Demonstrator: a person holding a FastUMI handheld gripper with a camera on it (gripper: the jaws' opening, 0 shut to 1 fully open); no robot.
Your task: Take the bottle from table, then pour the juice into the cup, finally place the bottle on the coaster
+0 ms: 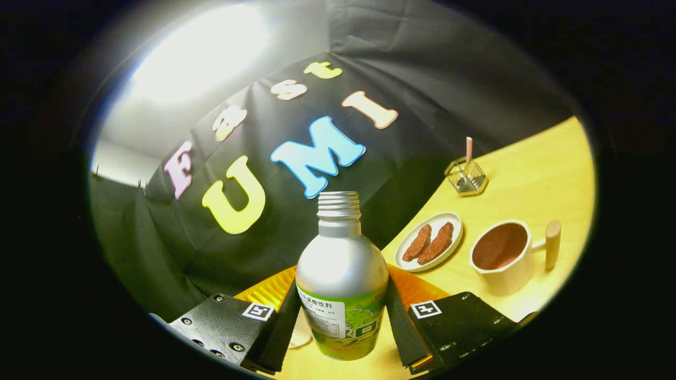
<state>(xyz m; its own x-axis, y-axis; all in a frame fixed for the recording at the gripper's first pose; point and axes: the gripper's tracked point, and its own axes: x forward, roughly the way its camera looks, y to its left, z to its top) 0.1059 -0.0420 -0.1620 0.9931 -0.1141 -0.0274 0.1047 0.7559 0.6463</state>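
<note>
The gripper (340, 316) is closed on the bottle (341, 279): one finger presses each side of its lower body, over the green label. The bottle is silvery metal with a rounded shoulder and a threaded neck, and its cap is off. It sits upright between the fingers, though the whole scene leans, so the table (533, 174) slopes up to the right behind it. I cannot tell whether the bottle's base touches the table or hangs just above it.

Just left of the bottle's base, tucked against the left finger, a small pale round thing (301, 335) lies on the wood; it may be the coaster, but too little of it shows to be sure.

Beyond the fingers to the right stands a white cup (504, 258) with a wooden handle sticking out on its right side. It holds a dark reddish-brown fill.

Left of the cup and a little farther lies a white oval plate (430, 240) carrying two brown pieces of food side by side.

Farther still, near the black cloth wall (412, 58), stands a small wire holder (466, 178) with a pink stick upright in it.
</note>
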